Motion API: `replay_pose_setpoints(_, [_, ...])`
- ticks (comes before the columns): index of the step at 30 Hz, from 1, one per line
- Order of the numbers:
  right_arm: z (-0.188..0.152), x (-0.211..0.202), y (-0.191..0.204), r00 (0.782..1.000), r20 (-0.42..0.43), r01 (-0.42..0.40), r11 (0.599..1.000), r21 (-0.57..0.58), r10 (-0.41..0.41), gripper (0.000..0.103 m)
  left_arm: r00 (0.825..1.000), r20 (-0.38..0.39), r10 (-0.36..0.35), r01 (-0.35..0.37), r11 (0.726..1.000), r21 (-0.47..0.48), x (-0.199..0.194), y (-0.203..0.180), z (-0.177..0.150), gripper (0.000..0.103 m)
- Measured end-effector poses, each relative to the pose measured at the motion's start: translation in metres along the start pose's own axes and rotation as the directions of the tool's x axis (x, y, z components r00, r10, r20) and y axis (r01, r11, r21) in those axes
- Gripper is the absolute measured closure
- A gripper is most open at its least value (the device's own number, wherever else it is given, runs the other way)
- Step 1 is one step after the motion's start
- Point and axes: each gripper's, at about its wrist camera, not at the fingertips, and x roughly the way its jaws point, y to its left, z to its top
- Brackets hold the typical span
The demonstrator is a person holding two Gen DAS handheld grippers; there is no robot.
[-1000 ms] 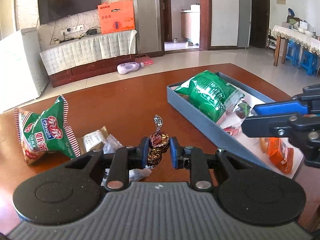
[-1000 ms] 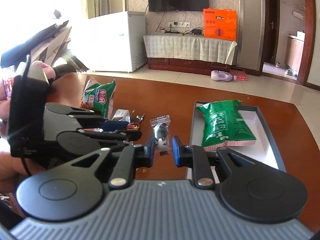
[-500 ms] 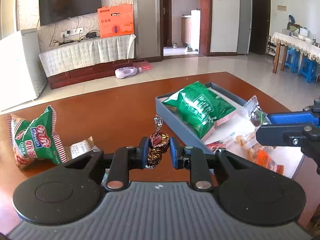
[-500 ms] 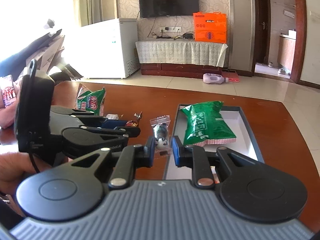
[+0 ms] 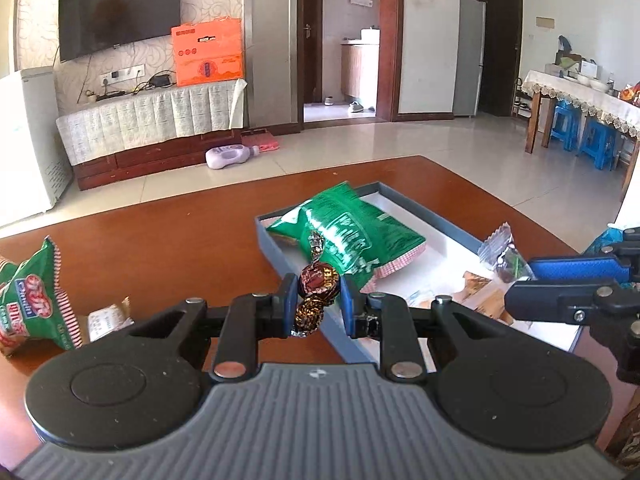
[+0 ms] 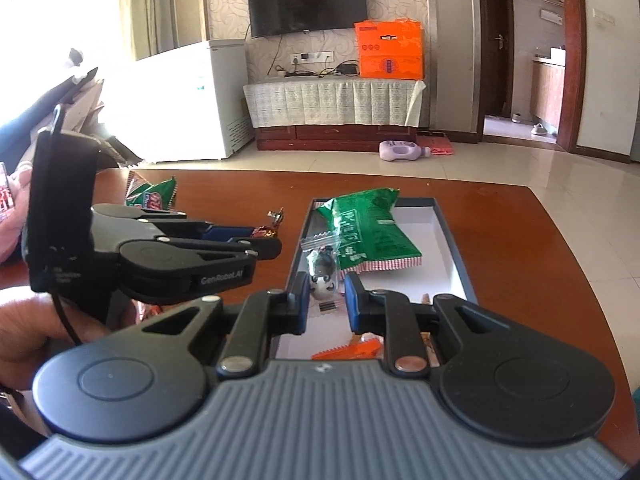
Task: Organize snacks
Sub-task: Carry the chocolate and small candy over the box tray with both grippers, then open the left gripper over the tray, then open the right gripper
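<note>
"GenRobot.AI" on left hand-held gripper (image 6: 264,250); "Oishi" on green snack bag (image 5: 32,300).

Your clearest room in the grey tray (image 6: 456,254) is its bare white floor along the right wall. The green snack bag (image 6: 370,230) fills the far left corner, and small wrapped snacks (image 5: 486,298) crowd the near end. Left of the tray, the table (image 5: 180,236) lies open up to its far edge; the green-and-red bag (image 5: 34,300) and a small packet (image 5: 106,320) block the left edge.
</note>
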Motion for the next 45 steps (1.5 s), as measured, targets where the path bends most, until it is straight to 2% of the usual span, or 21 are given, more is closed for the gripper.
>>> replay_pose_setpoints(21, [-0.01,-0.009,-0.021,0.999,-0.019,0.033,0.998,0.048,-0.032,0.082,1.0,0.002,-0.03,0.03,0.999,-0.021,0.037,-0.031,0.01,0.077])
replay_pose_setpoints(45, [-0.008,-0.013,-0.026,1.0,-0.014,0.024,0.998,0.06,-0.024,0.082,0.998,-0.019,-0.064,0.063,0.997,-0.044,0.089,-0.04,0.018,0.077])
